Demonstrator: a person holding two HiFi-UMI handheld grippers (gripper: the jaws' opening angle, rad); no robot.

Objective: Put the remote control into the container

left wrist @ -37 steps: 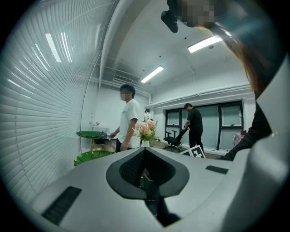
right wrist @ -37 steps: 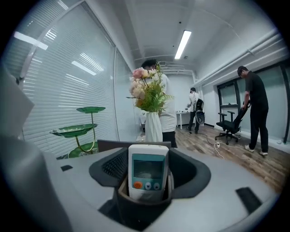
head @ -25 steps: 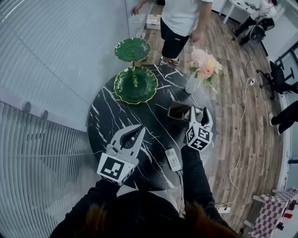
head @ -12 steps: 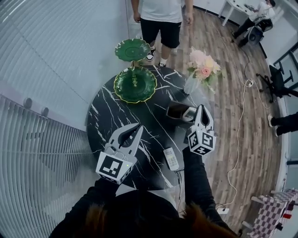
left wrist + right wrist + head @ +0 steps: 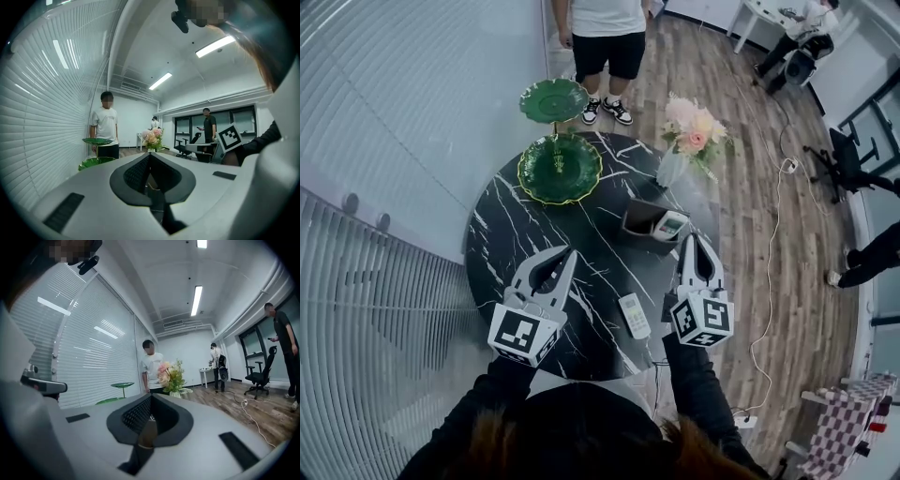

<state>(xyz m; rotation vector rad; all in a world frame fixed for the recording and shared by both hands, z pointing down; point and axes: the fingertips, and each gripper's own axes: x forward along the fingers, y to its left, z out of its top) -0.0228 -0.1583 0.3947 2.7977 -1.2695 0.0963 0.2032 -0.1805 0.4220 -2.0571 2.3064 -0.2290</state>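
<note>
head view, left to right. far left of the frame: slatted blinds [image 5: 375, 309] beside the round black marble table [image 5: 502, 234]. lower left: my left gripper [image 5: 565, 255] hangs over the table's near left part, its jaws brought together with nothing between them; the left gripper view shows the tips meeting on no object. upper centre-left: a two-tier green dish [image 5: 560, 169] stands on the table's far side. lower centre: a second remote [image 5: 634, 316] lies flat on the marble near the table's near edge, between my two grippers. centre-right: the dark container [image 5: 637, 217] stands on the table, and the remote control [image 5: 671, 225] rests inside it at its right end, pale face up. just below it in the frame, my right gripper [image 5: 692, 240] is clear of the container, jaws together and empty, as the right gripper view confirms. upper right of the table: a vase of flowers [image 5: 692, 131]. top centre: a person [image 5: 602, 28] stands on the wooden floor [image 5: 769, 187].
</note>
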